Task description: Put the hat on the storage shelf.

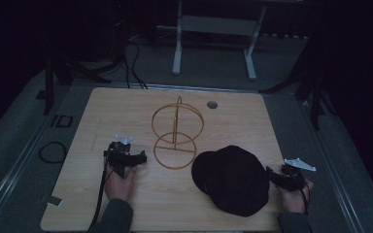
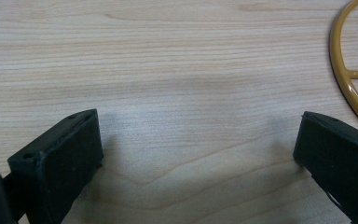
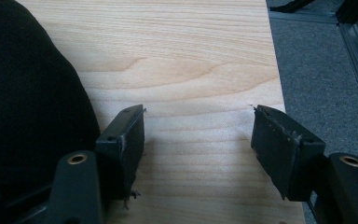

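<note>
A person at a wooden table (image 1: 126,104) holds a two-jaw gripper in each hand, both with jaws spread wide and nothing between them. The right gripper (image 3: 198,135) rests at the table's right edge, just beside a black cap (image 1: 233,179) that lies flat near the front right; its left jaw sits close to the cap's dark cloth (image 3: 28,93), though whether it touches cannot be told. The left gripper (image 2: 198,140) waits over bare wood, near the base ring of a yellow wire stand (image 1: 176,133) in the middle of the table (its upright hoop rising behind the ring). The work in hand looks to be lifting the cap toward that stand. To do it well, the right gripper would probably need to turn toward the cap, slide one jaw under the rim and close on the cloth's edge, not the crown, so the soft fabric does not slip.
</note>
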Available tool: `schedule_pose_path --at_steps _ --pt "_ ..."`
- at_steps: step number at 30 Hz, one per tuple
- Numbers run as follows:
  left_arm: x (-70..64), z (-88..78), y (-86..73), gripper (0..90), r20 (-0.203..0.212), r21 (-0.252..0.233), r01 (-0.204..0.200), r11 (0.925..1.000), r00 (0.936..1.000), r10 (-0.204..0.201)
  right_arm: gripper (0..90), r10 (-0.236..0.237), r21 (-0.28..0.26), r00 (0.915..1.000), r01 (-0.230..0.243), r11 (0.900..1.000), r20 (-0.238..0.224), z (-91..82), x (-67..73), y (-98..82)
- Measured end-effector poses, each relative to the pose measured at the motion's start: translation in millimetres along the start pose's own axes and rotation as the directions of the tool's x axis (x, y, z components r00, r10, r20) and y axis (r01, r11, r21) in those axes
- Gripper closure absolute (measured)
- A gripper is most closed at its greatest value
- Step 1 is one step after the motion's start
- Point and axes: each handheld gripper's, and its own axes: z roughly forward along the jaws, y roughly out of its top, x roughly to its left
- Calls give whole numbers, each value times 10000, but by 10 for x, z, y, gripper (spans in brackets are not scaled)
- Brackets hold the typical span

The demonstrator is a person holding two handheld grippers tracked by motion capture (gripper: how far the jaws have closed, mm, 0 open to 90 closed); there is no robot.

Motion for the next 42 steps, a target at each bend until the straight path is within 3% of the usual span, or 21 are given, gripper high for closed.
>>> schedule_pose_path --at_steps 11,13,15,18,25,31,38,42 --pt "-3 2 2 7 7 0 8 10000 10000 -8 421 -207 484 9997 214 9986 -164 -20 20 55" --pt "-3 2 2 7 6 0 11 10000 10000 -11 473 -200 539 9997 207 9983 -134 -22 21 66" --pt "-3 2 2 7 7 -1 11 10000 10000 -11 581 -268 486 9996 270 9985 -46 -29 15 69" --pt "-7 4 5 7 -24 8 39 10000 10000 -39 617 -420 545 9991 415 9977 84 -44 22 73" --pt "-11 6 7 7 -53 3 74 10000 10000 -74 610 -596 664 9981 586 9961 134 -94 55 114" --pt "-14 13 13 7 -84 -11 106 9999 9999 -106 560 -1066 827 9941 1078 9907 -179 -112 120 145" --pt "-14 14 15 7 -86 5 104 9999 9999 -104 502 -638 424 9945 675 9968 -826 -253 116 204" --pt "-14 14 15 7 -86 5 106 9999 9999 -106 490 -649 288 9922 683 9972 -1069 -325 109 224"
